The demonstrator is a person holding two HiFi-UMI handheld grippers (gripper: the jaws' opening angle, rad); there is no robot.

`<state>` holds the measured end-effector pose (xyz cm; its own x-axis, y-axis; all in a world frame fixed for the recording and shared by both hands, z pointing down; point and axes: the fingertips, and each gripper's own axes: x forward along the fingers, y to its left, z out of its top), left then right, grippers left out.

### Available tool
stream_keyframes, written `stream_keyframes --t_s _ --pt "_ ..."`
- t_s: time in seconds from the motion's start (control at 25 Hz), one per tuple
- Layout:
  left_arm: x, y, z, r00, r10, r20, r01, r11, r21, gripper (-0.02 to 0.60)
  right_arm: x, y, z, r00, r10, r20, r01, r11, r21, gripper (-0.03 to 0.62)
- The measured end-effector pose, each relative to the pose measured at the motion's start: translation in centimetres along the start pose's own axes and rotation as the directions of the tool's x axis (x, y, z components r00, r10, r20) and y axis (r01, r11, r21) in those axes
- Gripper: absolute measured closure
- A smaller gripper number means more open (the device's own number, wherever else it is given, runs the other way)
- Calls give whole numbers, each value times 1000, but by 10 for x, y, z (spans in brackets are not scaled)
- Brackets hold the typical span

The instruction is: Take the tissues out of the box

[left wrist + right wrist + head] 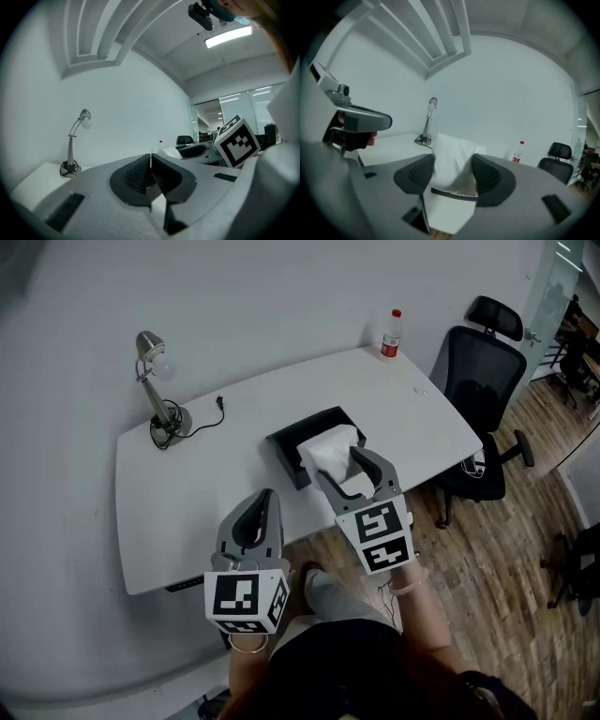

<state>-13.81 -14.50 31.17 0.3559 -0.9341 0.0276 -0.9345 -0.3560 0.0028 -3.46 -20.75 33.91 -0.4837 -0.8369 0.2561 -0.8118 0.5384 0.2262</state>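
A black tissue box (284, 448) sits in the middle of the white table (187, 512), and a white tissue (328, 448) stands up out of it. My right gripper (339, 467) is at the box's near end. In the right gripper view the tissue (452, 157) fills the wide gap of that gripper (452, 174), and both pads touch its sides. My left gripper (267, 495) hangs at the table's front edge, left of the box. Its jaws are shut with nothing between them (151, 161).
A silver desk lamp (155, 381) with its cord stands at the table's back left. A red-capped bottle (391, 334) is at the far right corner. A black office chair (483, 381) stands by the table's right end, on the wooden floor.
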Motion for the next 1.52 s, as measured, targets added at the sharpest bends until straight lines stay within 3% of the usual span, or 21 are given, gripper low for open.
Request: stream_keyframes --t_s 0.72,1.52 --pt "-19 -41 7 999 -28 23 28 1000 9 555 -58 8 11 994 -13 104 15 1000 -12 321" --pt "-31 -114 18 1000 23 18 -24 999 32 555 -125 -8 6 982 79 171 -70 996 -57 321"
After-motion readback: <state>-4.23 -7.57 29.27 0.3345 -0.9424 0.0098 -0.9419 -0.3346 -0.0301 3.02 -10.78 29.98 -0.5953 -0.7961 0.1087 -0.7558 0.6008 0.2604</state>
